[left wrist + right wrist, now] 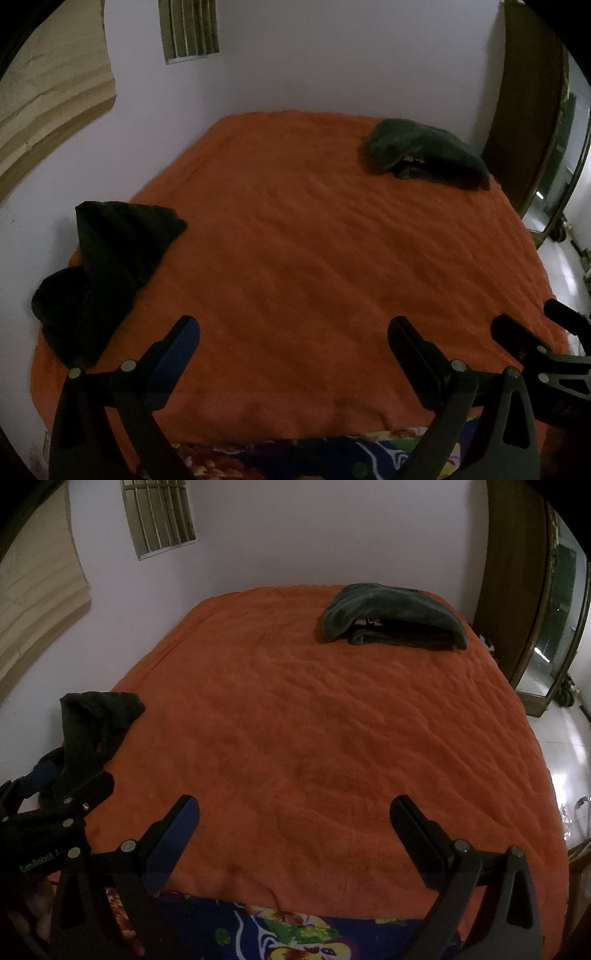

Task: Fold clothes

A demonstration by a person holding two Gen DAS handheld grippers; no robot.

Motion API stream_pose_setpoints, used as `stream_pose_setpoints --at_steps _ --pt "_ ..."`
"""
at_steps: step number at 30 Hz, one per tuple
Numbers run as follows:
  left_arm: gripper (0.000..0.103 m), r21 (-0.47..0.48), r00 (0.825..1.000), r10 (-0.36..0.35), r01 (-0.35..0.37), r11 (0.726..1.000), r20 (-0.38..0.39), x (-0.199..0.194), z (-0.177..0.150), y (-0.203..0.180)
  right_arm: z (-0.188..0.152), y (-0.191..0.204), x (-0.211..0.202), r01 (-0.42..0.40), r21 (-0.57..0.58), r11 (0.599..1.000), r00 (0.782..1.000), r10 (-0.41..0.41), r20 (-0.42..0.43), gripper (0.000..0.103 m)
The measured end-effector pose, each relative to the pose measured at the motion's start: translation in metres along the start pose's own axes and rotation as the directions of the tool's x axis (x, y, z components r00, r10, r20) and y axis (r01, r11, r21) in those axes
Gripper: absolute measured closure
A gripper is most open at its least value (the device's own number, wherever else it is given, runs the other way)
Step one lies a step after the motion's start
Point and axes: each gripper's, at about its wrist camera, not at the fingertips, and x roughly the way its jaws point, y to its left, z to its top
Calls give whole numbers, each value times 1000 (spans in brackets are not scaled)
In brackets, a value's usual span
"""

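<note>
On the bed (295, 240), a dark garment (107, 266) lies at nine o'clock, a green pile (424, 151) at one; both grippers' fingers (173, 365) spread wide, empty.

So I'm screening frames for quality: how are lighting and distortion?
Left wrist view: dim, fisheye bends the wall, the black garment shows little fold detail. Right wrist view: equally dim, floor glare at right, the dark green garment reads clearer.

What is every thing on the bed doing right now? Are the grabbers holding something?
left gripper: open, holding nothing, above the bed.
right gripper: open, holding nothing.
black garment: crumpled at the bed's left edge, not folded.
dark green garment: bunched in a heap at the far right corner.
orange blanket: spread flat, slightly wrinkled.
</note>
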Motion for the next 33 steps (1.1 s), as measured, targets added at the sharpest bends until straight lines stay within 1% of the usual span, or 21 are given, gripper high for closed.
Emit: stream_pose_setpoints --at_steps 5,11,17,20,23,24,26,29,30,33 --pt "1 13 1000 20 -20 1000 -4 2 0 -13 3 4 1 18 -10 1000 1000 -19 -13 0" --pt "1 1 1000 -8 8 1000 -29 6 2 -12 2 5 3 24 -6 1000 1000 -24 -6 0" --pt "1 22 1000 24 -24 999 -17 6 -1 -17 -5 7 5 49 -18 999 999 -49 -7 0" --pt "1 31 999 52 -52 998 -13 7 -3 -24 -5 8 6 45 -14 999 999 -45 -15 0" --pt "1 49 999 54 -54 997 -3 7 -3 -31 -1 8 5 39 -10 999 999 -40 -14 0" --pt "1 56 998 61 -61 997 5 8 -3 -34 1 6 5 39 -9 999 999 -39 -13 0" --pt "1 77 994 109 -110 991 22 6 -6 -36 0 3 5 37 -7 999 999 -37 -12 0" --pt "1 121 980 196 -198 973 29 8 -9 -45 -2 1 4 37 -4 999 999 -37 -7 0" --pt "1 130 977 211 -212 969 25 9 -10 -47 -3 -1 4 38 -6 999 999 -38 -6 0" --pt "1 92 986 165 -162 982 -25 14 -13 -42 -4 0 4 37 -17 999 999 -37 -9 0"
